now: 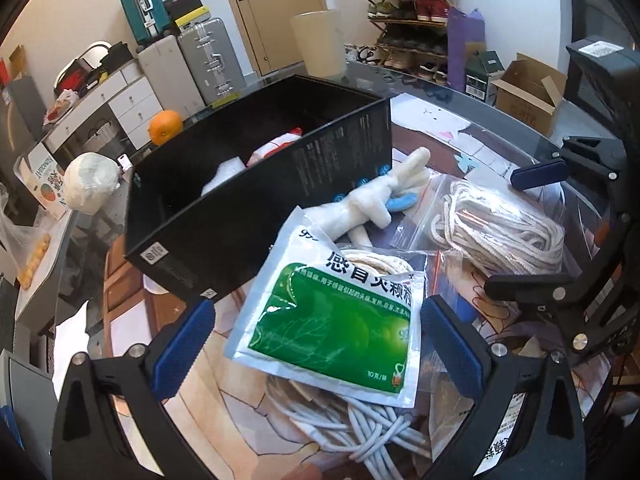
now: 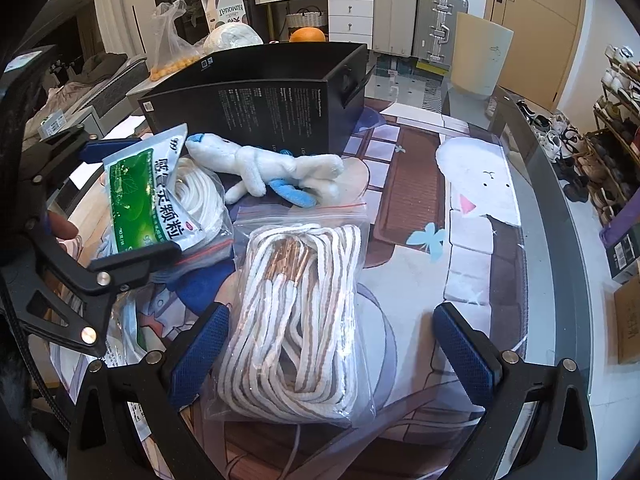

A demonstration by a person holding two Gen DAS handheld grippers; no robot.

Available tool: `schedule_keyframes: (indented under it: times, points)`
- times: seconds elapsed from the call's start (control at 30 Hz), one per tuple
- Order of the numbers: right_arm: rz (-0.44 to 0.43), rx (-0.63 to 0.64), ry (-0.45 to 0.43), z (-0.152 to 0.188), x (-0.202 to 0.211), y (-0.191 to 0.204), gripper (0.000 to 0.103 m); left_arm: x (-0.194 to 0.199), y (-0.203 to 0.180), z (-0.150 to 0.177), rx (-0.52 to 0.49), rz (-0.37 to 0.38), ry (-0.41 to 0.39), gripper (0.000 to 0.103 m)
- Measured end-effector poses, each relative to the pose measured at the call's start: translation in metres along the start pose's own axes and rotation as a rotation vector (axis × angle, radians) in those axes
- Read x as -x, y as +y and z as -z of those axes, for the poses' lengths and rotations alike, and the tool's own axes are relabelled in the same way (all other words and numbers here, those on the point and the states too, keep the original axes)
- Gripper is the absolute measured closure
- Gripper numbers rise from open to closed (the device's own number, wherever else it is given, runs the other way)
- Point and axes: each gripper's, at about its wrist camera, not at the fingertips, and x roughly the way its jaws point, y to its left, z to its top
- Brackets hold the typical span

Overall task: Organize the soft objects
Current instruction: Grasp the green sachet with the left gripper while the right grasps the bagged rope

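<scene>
A black box (image 1: 224, 216) stood open on the glass-topped desk (image 2: 532, 216), its side panels printed with small white text too fine to read. Inside it lay a white soft item with red markings (image 1: 276, 146) and another white soft piece (image 1: 226, 172). Just beside the box, a white plush toy (image 2: 260, 170) with blue parts lay on the desk.

A clear zip bag (image 2: 296, 320) held a coil of white-and-tan striped cord with copper-coloured tips; it lay between the spread fingers of the right claw (image 2: 332, 356), which was open and gripping nothing. A second zip bag with a red seal line held a coil of white rope (image 2: 200, 196).

A green-and-white medicine sachet (image 1: 332, 312) rested on top of that rope, between the parted fingers of the left claw (image 1: 316, 344), also open, its pads apart from the sachet. The sachet carried Chinese characters, "999" at one corner and "10" near its lower edge. More loose white cord (image 1: 360, 428) lay beneath the sachet.

Behind the box, a carton reading "KUMQUAT" (image 2: 226, 10) stood near a plastic bag of small orange fruit (image 2: 170, 54).
</scene>
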Motion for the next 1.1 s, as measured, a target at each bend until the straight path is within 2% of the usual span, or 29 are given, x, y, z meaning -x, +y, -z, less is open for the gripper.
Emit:
schedule_keyframes:
  times: [0.07,0.13,0.17,0.23,0.33,0.37,0.4,0.47,0.5,0.63,0.67,0.73,0.93,1.1]
  points:
    - [-0.008,0.000,0.000,0.000,0.001,0.000,0.001,-0.001,0.000,0.000,-0.004,0.006,0.002,0.002]
    - [-0.017,-0.003,-0.003,0.000,0.002,-0.001,0.001,-0.001,0.000,0.000,-0.002,0.030,0.000,0.014]
    - [-0.015,-0.001,-0.003,0.000,0.001,-0.001,0.001,-0.001,0.001,0.000,0.002,0.043,-0.003,0.016]
    - [-0.013,0.007,-0.003,0.000,0.001,0.001,0.001,0.000,0.002,0.001,0.012,0.072,-0.003,0.028]
    - [-0.018,0.013,-0.007,-0.001,0.000,0.005,0.001,0.004,0.001,0.003,0.011,0.102,-0.026,0.040]
    - [-0.016,0.017,-0.008,-0.001,0.000,0.007,0.001,0.006,0.001,0.004,0.011,0.107,-0.034,0.049]
    - [-0.017,0.022,-0.010,-0.001,0.000,0.009,0.003,0.008,0.001,0.005,0.013,0.114,-0.042,0.058]
    - [-0.009,0.034,-0.021,-0.002,0.001,0.012,0.013,0.012,0.005,0.007,0.026,0.122,-0.053,0.067]
    - [-0.008,0.039,-0.027,-0.003,0.002,0.014,0.021,0.014,0.006,0.008,0.034,0.130,-0.057,0.076]
    - [-0.021,0.053,-0.036,-0.004,0.005,0.016,0.042,0.019,0.012,0.012,0.071,0.156,-0.075,0.081]
    - [-0.025,0.056,-0.037,-0.004,0.005,0.017,0.044,0.021,0.013,0.013,0.077,0.163,-0.079,0.082]
    - [-0.034,0.067,-0.036,-0.003,0.007,0.018,0.050,0.025,0.016,0.015,0.097,0.175,-0.094,0.092]
    - [-0.060,0.078,-0.040,-0.002,0.010,0.020,0.057,0.036,0.025,0.019,0.155,0.196,-0.137,0.095]
    - [-0.048,0.092,-0.052,-0.002,0.019,0.020,0.060,0.044,0.028,0.022,0.175,0.200,-0.158,0.095]
